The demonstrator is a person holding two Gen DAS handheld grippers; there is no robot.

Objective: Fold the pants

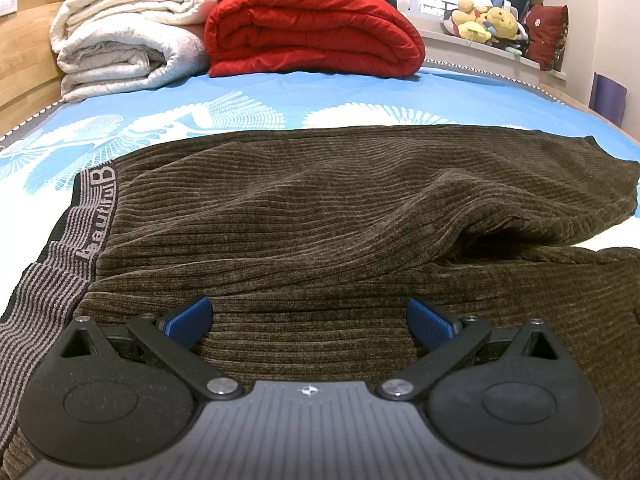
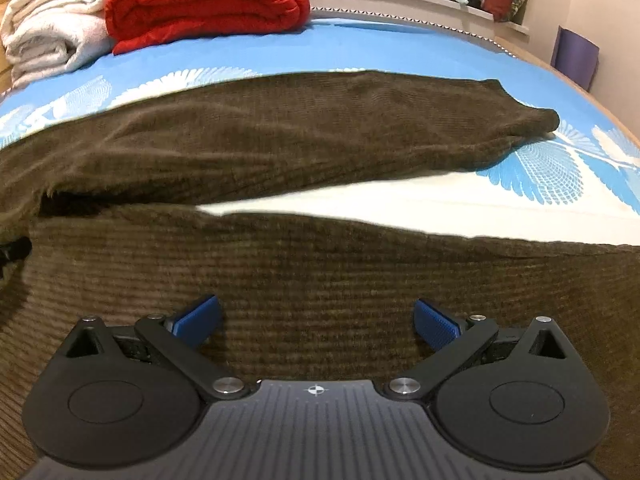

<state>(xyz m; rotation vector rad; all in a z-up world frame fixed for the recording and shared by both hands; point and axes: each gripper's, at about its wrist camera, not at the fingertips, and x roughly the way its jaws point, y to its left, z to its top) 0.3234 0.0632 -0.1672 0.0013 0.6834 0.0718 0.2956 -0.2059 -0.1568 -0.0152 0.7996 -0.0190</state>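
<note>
Brown ribbed pants (image 1: 304,208) lie spread on a blue bed sheet (image 1: 248,92). Their grey striped waistband (image 1: 84,220) is at the left in the left wrist view. My left gripper (image 1: 309,318) is open, low over the near edge of the pants by the waist, with cloth lying between the blue pads (image 1: 188,320). In the right wrist view the two legs split: the far leg (image 2: 320,128) runs right to its cuff, and the near leg (image 2: 320,272) lies under my right gripper (image 2: 316,318), which is open with wide-apart pads (image 2: 436,326).
Folded white blankets (image 1: 120,44) and a red quilt (image 1: 312,32) are stacked at the head of the bed. Plush toys (image 1: 484,20) sit on a ledge at the back right. A purple object (image 2: 576,56) leans on the right wall. Bare sheet (image 2: 400,208) shows between the legs.
</note>
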